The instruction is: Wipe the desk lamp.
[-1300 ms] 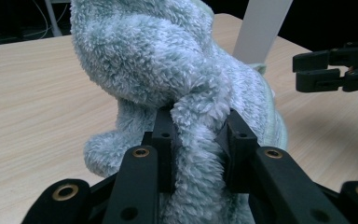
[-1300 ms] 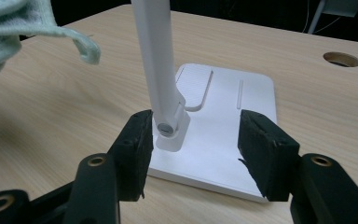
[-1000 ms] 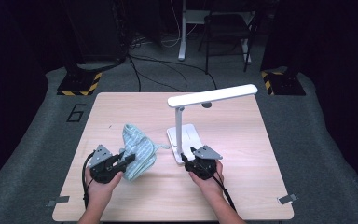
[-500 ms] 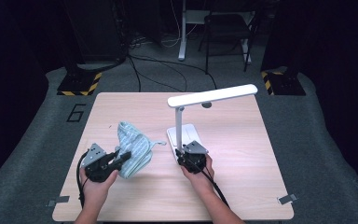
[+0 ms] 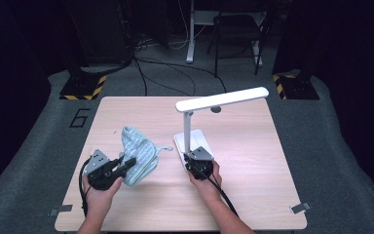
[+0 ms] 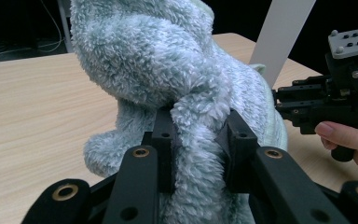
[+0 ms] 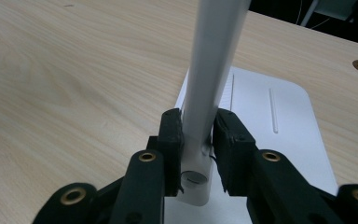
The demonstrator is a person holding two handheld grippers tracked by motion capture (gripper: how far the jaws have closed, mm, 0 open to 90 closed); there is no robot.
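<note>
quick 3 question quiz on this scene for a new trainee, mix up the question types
1. True or false: the left gripper is shut on the fluffy cloth.
2. Which part of the desk lamp does the right gripper clamp? A) head B) upright stem C) base plate
3. Fill in: the lamp's base stands on the wooden ____.

Key
1. True: a fold of cloth is pinched between its jaws.
2. B: the jaws, just closed, press on the stem low down, near the base.
3. table.
</note>
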